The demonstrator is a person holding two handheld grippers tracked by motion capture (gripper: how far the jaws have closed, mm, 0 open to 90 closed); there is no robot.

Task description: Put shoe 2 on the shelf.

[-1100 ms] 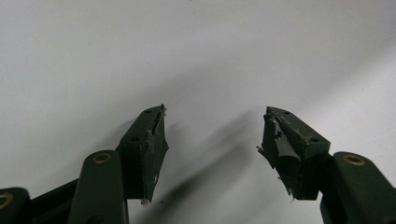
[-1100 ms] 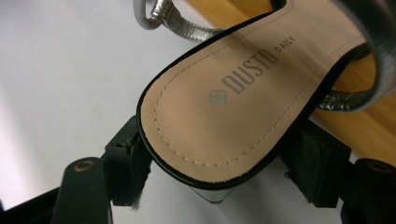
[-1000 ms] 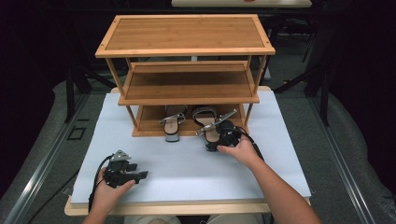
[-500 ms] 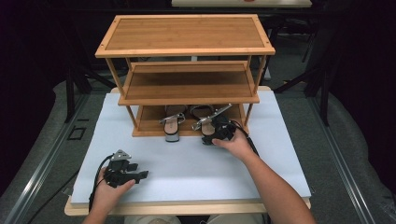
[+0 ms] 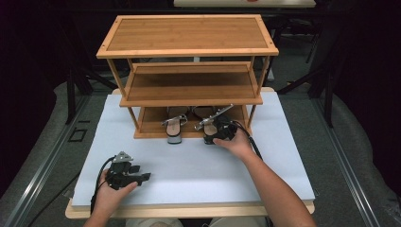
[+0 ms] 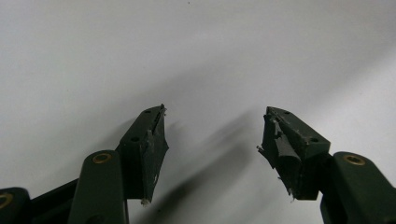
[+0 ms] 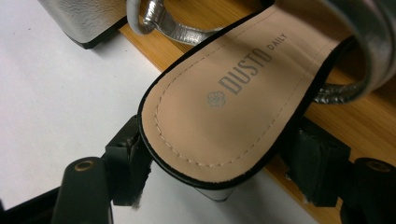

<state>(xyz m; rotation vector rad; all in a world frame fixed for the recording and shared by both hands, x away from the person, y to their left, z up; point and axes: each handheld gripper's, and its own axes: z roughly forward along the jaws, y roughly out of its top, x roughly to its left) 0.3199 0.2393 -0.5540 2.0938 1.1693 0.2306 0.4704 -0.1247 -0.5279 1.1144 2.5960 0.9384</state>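
Silver-strapped sandal [image 7: 219,116] sits heel-first between the right gripper [image 7: 219,172] jaws, clamped at the bamboo rack's [image 5: 189,35] bottom shelf; left gripper [image 6: 212,135] rests released on white tabletop [image 5: 198,165].

Light: bright overhead on white table [image 5: 189,165] | surroundings: dark from 9 to 3 o'clock | shadows: soft | focus: close views slightly soft, grainy
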